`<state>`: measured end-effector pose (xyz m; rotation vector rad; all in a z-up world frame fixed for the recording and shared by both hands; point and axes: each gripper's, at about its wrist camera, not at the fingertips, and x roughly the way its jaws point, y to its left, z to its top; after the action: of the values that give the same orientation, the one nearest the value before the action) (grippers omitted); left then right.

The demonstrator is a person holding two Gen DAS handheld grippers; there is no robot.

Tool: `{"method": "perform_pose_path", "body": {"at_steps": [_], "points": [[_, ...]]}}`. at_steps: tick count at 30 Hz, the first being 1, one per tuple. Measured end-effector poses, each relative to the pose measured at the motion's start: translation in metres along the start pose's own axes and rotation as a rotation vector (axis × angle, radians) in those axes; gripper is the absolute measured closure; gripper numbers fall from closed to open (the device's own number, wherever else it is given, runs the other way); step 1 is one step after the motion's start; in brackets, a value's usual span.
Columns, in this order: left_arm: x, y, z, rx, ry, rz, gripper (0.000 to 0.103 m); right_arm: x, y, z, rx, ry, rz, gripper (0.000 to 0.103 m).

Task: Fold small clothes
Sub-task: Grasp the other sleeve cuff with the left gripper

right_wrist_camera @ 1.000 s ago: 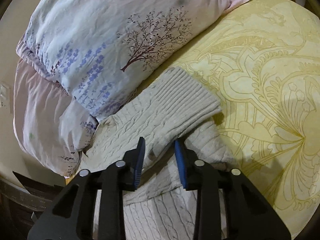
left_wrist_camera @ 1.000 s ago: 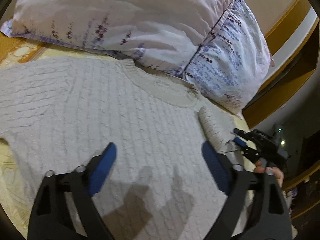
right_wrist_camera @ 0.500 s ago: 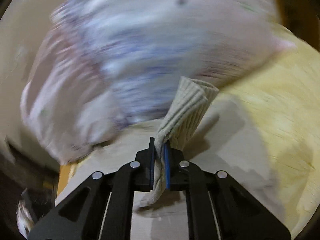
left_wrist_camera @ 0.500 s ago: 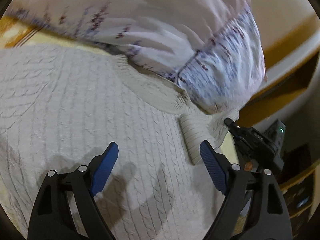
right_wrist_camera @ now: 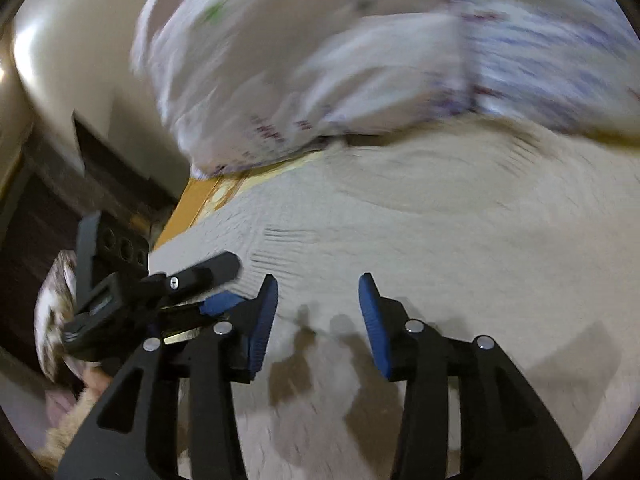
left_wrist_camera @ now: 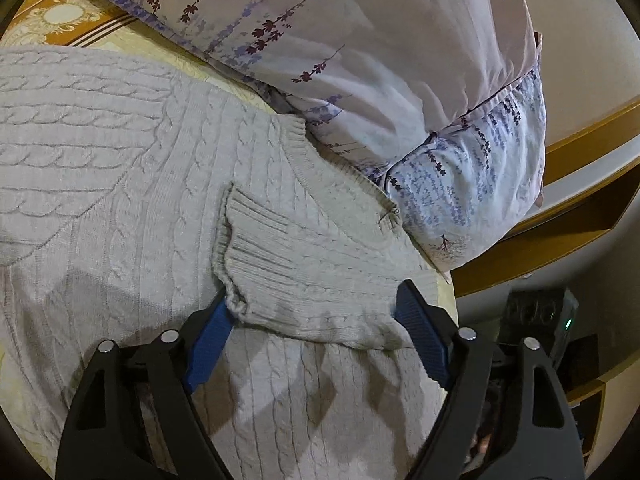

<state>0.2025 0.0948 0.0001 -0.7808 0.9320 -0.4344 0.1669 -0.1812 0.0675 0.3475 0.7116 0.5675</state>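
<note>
Grey knit sweater (left_wrist_camera: pixel 120 184) flat on bed | sleeve (left_wrist_camera: pixel 312 264) folded over it | left claw (left_wrist_camera: pixel 316 320) open wide | right claw (right_wrist_camera: pixel 318 320) just opened, empty

Black gripper (left_wrist_camera: pixel 316 328) frames, blue ribbed jaws, silver screws, floral sleeve (right_wrist_camera: pixel 54 312)

Warm dim light; right view motion-blurred, fisheye-warped.
</note>
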Motion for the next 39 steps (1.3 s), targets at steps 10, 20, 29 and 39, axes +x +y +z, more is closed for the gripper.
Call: {"method": "perform_pose_path", "body": {"at_steps": [10,20,29,39], "points": [[0.017,0.006,0.007,0.001,-0.001,0.091,0.07,-0.11,-0.147,-0.062,0.554,-0.221,-0.166,0.061],[0.015,-0.016,0.034,0.189,-0.101,0.177,0.096,-0.108,-0.154,-0.05,0.562,-0.47,-0.207,0.096],[0.024,0.002,0.034,0.192,-0.066,0.295,0.096,-0.093,-0.143,-0.061,0.526,-0.402,-0.345,0.096],[-0.018,0.006,0.02,0.153,-0.081,0.241,0.052,-0.117,-0.112,-0.07,0.427,-0.416,-0.48,0.05]]}}
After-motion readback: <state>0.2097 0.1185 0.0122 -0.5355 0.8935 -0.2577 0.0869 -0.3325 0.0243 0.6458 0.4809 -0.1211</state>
